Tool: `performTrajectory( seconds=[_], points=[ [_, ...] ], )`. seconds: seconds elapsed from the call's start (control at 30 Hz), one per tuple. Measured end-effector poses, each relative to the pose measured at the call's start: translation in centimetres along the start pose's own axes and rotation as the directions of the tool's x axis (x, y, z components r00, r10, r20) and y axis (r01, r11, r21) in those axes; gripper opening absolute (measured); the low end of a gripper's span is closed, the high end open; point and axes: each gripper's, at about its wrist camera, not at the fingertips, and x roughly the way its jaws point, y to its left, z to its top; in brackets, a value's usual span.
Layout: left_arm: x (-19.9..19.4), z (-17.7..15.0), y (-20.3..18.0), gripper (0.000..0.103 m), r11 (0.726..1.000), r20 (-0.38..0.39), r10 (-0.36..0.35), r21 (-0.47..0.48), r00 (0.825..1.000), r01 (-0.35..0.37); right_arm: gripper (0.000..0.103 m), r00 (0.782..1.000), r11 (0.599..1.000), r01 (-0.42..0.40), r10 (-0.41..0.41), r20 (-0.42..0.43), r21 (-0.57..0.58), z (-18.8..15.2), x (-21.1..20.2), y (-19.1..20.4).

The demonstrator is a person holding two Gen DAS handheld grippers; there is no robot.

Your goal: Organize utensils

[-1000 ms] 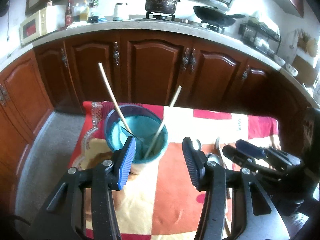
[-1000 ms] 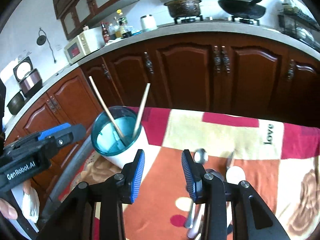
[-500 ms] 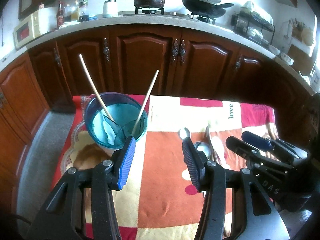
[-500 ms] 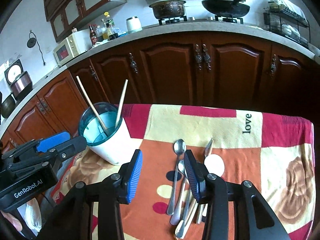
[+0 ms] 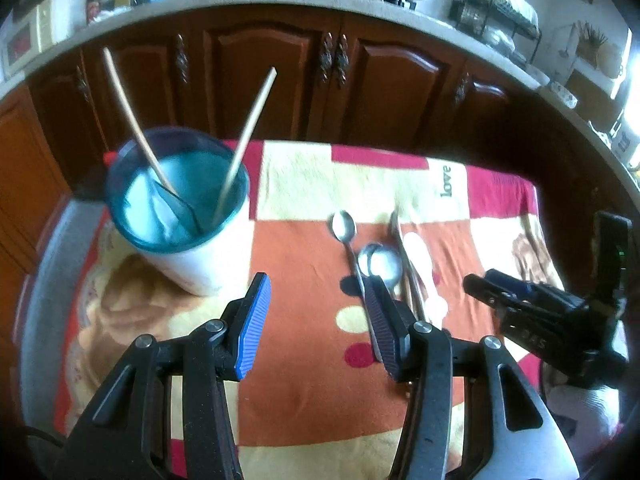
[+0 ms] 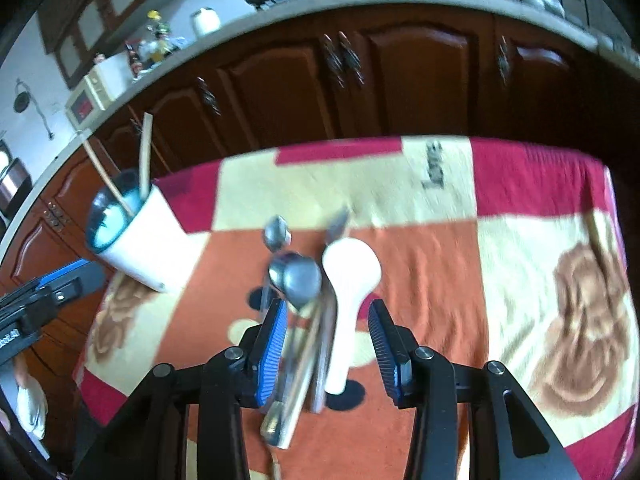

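On the patterned surface [image 6: 520,280], right gripper [image 6: 328,344] spread wide over loose spoons [image 6: 316,292], cup [image 5: 180,216] apart at left; left gripper [image 5: 316,320] open, idle. Pick-up step, probably: lower, close on one handle.

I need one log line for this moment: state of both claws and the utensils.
left claw: open, empty | right claw: open over spoon pile | cup: holds two chopsticks | spoons: on cloth

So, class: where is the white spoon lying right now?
In the right wrist view, the white spoon lies on the blanket, rightmost in the utensil pile beside a metal spoon, between the open right tongs.
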Motion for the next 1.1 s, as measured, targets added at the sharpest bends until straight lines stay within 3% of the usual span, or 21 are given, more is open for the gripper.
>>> performTrajectory(
  seconds=[0.17, 0.4, 0.77, 0.87, 1.1],
  points=[
    [2.6, -0.5, -0.2, 0.049, 0.999, -0.062, -0.035, -0.010, 0.997, 0.035, 0.037, 0.999, 0.999, -0.022, 0.024, -0.034, 0.046, -0.3, 2.7, -2.1],
    [5.9, -0.4, -0.6, 0.049, 1.000, -0.116, -0.026, -0.015, 0.993, 0.025, 0.037, 0.997, 0.991, -0.040, 0.049, -0.060, 0.131, 1.4, 6.1, -5.2],
    [11.4, 2.2, -1.3, 0.049, 0.999, -0.157, 0.037, -0.030, 0.987, -0.042, 0.042, 0.993, 0.996, -0.077, 0.080, -0.092, 0.036, 3.0, 8.8, -3.5],
    [13.0, 3.1, -1.3, 0.049, 0.997, -0.159, 0.059, -0.041, 0.986, -0.067, 0.047, 0.994, 0.999, -0.033, 0.033, -0.101, 0.000, 3.0, 9.5, -3.2],
    [16.3, 4.6, -0.9, 0.049, 0.995, -0.183, 0.075, -0.052, 0.980, -0.086, 0.048, 0.995, 0.998, 0.053, -0.054, -0.086, -0.016, 3.0, 9.4, -4.6]
  ],
)
